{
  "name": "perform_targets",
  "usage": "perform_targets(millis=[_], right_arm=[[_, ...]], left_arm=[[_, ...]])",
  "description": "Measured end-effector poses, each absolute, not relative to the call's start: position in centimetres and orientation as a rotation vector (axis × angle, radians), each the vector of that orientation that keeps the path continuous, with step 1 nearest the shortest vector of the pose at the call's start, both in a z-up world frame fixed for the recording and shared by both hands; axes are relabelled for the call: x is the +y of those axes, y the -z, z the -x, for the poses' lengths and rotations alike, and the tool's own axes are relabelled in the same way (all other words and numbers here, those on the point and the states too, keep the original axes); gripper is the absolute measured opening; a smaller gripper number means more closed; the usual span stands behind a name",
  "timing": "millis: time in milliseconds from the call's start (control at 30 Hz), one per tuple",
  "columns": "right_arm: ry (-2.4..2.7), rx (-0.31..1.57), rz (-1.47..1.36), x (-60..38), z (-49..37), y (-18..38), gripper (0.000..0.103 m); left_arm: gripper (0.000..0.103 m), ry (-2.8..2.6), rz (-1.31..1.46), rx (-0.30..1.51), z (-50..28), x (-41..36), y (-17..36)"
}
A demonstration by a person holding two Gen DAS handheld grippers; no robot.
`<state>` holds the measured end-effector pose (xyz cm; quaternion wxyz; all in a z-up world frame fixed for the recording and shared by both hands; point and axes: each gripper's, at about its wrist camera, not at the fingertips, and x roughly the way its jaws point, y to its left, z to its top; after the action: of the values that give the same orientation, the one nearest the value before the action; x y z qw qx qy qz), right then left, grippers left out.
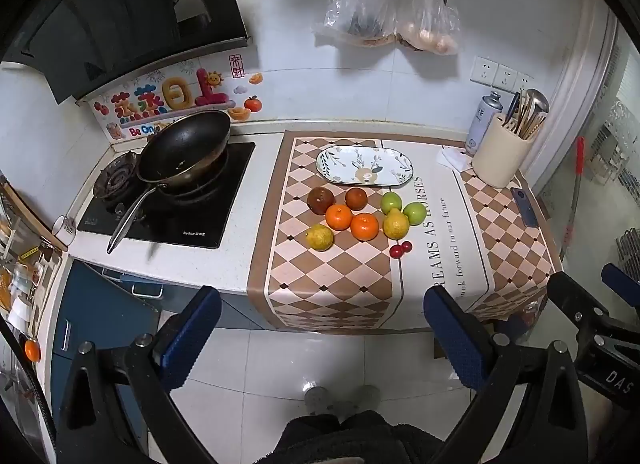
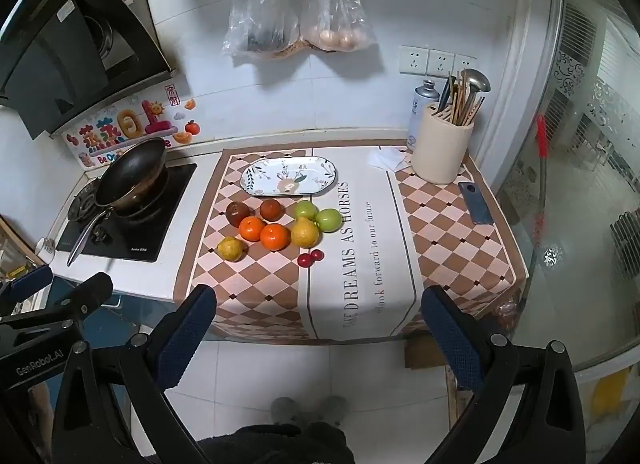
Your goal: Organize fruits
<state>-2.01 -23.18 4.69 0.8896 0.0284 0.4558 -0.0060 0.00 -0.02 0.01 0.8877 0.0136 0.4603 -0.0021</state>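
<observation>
Both grippers are held back from the counter, above the floor tiles, and neither has reached the fruit yet. In the left wrist view the left gripper [image 1: 322, 338] has its two blue-padded fingers wide apart with nothing between them, and the right gripper [image 2: 318, 338] is the same, spread and empty. This wide opening probably suits a round fruit, which needs space on both sides before the fingers close. The fruits lie in a loose cluster on the checkered cloth [image 1: 340, 284], just in front of the oval plate [image 1: 364, 166], which has nothing on it and looks like the place meant for them. Two dark red-brown fruits [image 1: 320, 200] are nearest to the plate, two green apples [image 1: 414, 213] are at the right, two oranges [image 1: 364, 226] touch each other in the middle, and two yellow pears [image 1: 396, 223] are on the outside, one of them apart at the left. Two small cherries [image 1: 400, 249] lie closest to the counter edge. A wok [image 1: 184, 149] on the stove and a utensil holder [image 1: 502, 153] stand well away at the two sides, so the approach looks open.
</observation>
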Motion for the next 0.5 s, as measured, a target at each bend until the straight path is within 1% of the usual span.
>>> perform_targets(millis=[500], right_arm=[[0.010,0.945,-0.067,-23.14,2.05,-4.81,0.103]], left_arm=[[0.103,0.005,-0.028,0.950,-0.12,-0.85,0.31]])
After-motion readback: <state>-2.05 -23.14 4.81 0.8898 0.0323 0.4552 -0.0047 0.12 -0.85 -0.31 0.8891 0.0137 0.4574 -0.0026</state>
